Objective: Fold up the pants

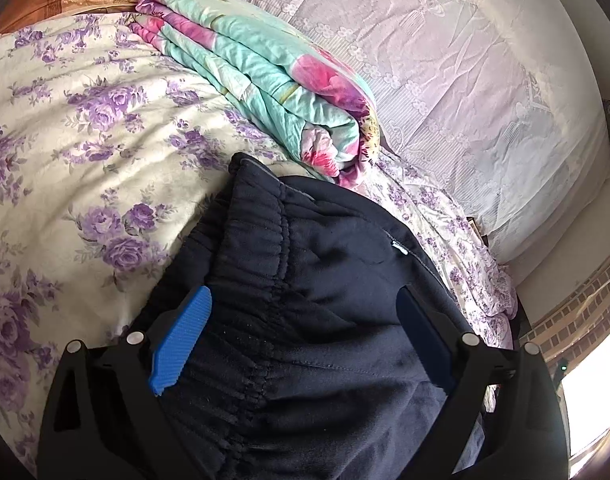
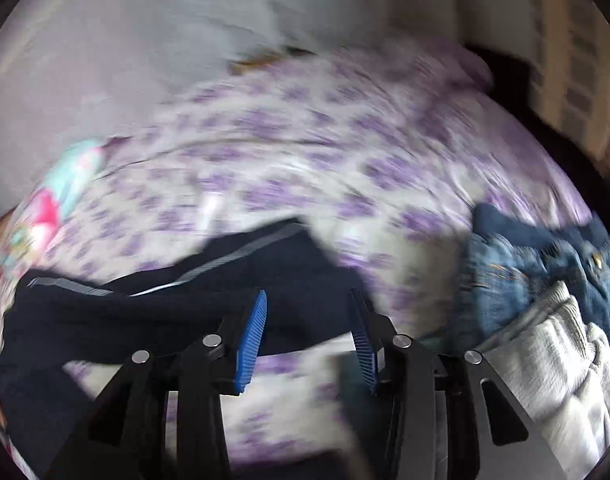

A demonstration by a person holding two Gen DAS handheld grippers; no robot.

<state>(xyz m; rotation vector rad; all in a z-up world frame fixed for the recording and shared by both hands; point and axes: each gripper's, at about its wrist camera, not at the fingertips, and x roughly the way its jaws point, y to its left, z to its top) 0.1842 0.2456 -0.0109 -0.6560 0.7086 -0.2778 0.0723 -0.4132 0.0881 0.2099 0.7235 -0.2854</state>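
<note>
On bed: 1 dark pants (image 1: pixel 305 280), 2 grippers (image 1: pixel 305 332) (image 2: pixel 307 332).

Both claws (image 1: pixel 305 320) (image 2: pixel 309 328) agape, angled downward.

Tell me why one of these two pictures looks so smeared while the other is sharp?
Right wrist view: motion blur streaks the floral bedspread and the dark pants; only the camera's own fingers stay crisp. Left wrist view: sharp, with the waistband well resolved, though the window is blown out white and the fisheye bends the edges.
</note>
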